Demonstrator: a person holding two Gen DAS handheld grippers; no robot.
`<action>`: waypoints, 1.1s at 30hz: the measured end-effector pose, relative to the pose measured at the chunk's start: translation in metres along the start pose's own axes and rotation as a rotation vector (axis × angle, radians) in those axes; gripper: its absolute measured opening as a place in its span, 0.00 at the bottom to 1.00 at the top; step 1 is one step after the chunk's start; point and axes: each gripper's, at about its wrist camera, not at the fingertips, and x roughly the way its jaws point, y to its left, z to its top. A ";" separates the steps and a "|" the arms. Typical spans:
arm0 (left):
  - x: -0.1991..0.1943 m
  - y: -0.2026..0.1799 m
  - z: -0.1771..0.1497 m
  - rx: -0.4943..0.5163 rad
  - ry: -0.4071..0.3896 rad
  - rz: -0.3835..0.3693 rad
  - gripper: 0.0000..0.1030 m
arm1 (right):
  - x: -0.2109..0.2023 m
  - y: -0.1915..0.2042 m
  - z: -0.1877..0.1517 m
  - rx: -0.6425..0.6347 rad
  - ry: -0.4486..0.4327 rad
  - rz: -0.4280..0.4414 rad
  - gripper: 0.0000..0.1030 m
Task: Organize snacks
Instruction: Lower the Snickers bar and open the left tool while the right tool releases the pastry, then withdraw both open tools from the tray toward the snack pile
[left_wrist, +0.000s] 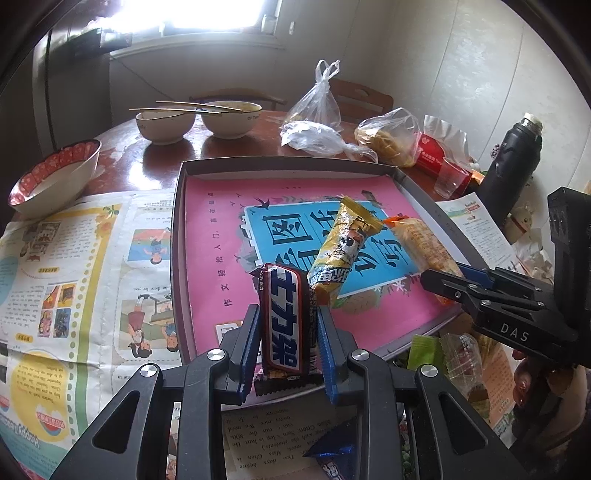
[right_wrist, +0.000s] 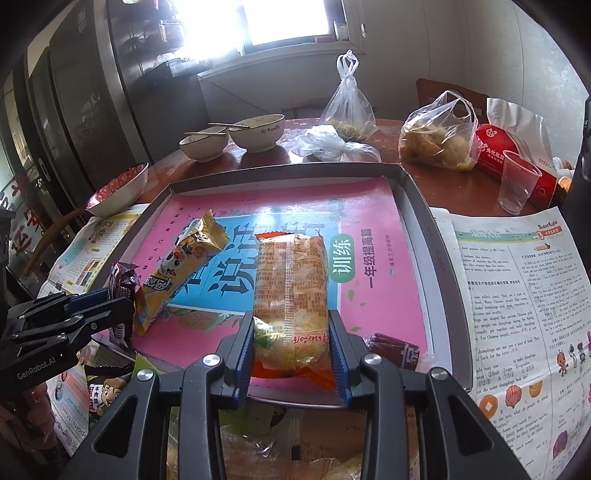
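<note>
On the left side of the tabletop (left_wrist: 162, 155), past the newspaper (left_wrist: 74, 258), our left gripper (left_wrist: 286, 328) has its jaws pinching the dark chocolate bar (left_wrist: 286, 317) across its width, low on the wrapper, with the bar hanging over the near left corner of the grey tray (left_wrist: 177, 236). That bar's long axis runs away from us, its far end tipped up toward the pink book (left_wrist: 210, 221) lining the tray. Next to the right lies the yellow wafer stick (left_wrist: 341, 251), already resting in the tray, its long axis slanting away and to the right. Further right, our right gripper (right_wrist: 291, 343) has its jaws pressed on the orange cracker pack (right_wrist: 291, 291) at its near end; the pack lies flat on the book, pointing straight away from us, roughly parallel to the tray's side walls. A small dark red packet (right_wrist: 393, 349) sits in the near right corner. We judge that we are at the placing step, both snacks brought to the tray. Next, we would need to lower the chocolate bar flat beside the wafer stick, spread both jaws, and back out without dragging the wrappers.
</note>
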 end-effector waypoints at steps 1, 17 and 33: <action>-0.001 -0.001 0.000 0.000 0.001 0.000 0.29 | -0.001 0.000 0.000 0.000 -0.001 0.003 0.36; -0.010 -0.006 0.000 -0.008 0.018 -0.001 0.29 | 0.002 -0.005 0.002 0.032 0.038 0.048 0.38; -0.022 -0.014 0.009 -0.005 0.011 0.009 0.47 | -0.027 -0.019 0.014 0.037 -0.014 0.100 0.52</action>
